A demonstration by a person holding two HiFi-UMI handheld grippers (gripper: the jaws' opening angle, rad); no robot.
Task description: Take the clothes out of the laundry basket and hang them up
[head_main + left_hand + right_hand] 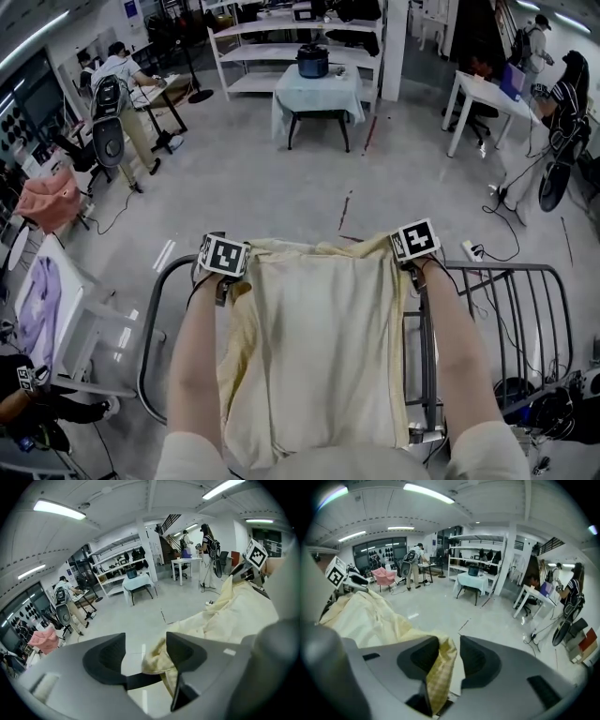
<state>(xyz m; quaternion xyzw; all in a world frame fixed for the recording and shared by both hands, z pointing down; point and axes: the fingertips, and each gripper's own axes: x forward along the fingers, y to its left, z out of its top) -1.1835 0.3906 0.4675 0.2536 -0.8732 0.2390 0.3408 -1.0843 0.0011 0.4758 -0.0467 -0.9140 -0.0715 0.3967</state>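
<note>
A cream-yellow cloth (319,347) lies spread over the top of a grey metal drying rack (511,309) right below me. My left gripper (223,255) is at its far left corner and my right gripper (415,241) at its far right corner. In the left gripper view the left gripper (145,641) stands open, with a fold of the cloth (225,616) resting against one jaw only. In the right gripper view the right gripper (449,644) has a checked edge of the cloth (370,616) hanging between its jaws, with a gap beside it.
A table with a pale cloth and a dark pot (314,89) stands ahead before white shelves. A white stand with a lilac garment (37,309) is at the left, near a pink chair (47,197). People work at a white desk (487,94); cables lie on the floor.
</note>
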